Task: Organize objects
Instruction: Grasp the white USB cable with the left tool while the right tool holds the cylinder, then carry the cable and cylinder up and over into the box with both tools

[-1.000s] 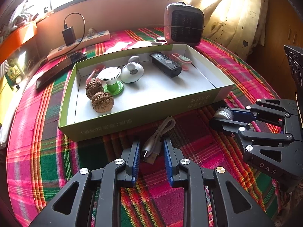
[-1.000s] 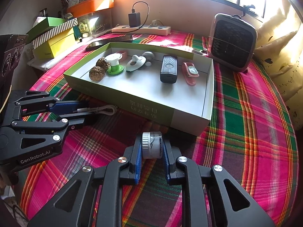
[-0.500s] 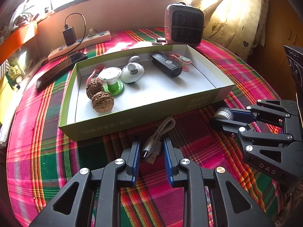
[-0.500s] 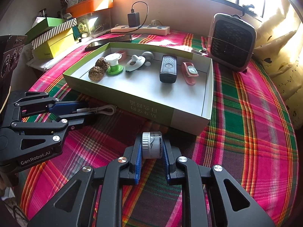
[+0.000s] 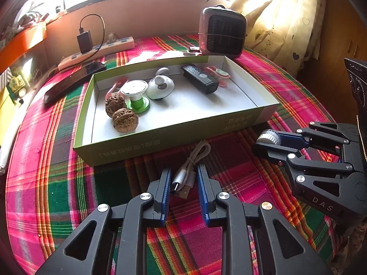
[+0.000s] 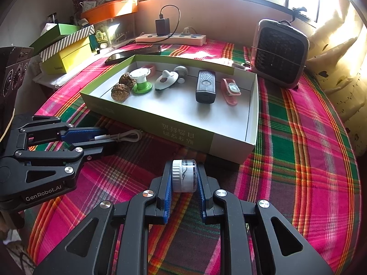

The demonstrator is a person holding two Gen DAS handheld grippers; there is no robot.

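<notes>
1. Right now the right gripper (image 6: 183, 178) is closed on a small round jar (image 6: 184, 175) with a white ribbed lid and a clear body; both blue pads press on its sides. The jar is low over the plaid tablecloth (image 6: 305, 160), just in front of the near wall of the box.
2. Beside it, the left gripper (image 5: 183, 178) has a bundled white USB cable (image 5: 190, 167) between its blue fingers (image 5: 166, 183). The plug end lies between the pads and the loop end points toward the box. I cannot tell if the pads press on the cable; a small gap shows on each side, and the jaws are narrow.
3. Behind both grippers stands the shallow green box (image 5: 160, 142) with a white inside. It lies flat on the tablecloth.
4. Inside the box, from one end to the other, are two walnuts (image 5: 125, 120) touching each other, a green and white spool (image 5: 136, 96), a white round gadget (image 5: 160, 87), a black rectangular device (image 5: 199, 81) and a pink strap-like item (image 6: 230, 90) near the side wall.
5. Farther back on the table are a small heater (image 6: 279, 52), a power strip (image 6: 170, 39) with a black charger (image 6: 162, 26) plugged in, and a dark phone (image 5: 71, 82) lying flat beside the box.
6. At the side, green and yellow boxes (image 6: 66, 50) are stacked, and a curtain (image 5: 279, 16) hangs near the window.
</notes>
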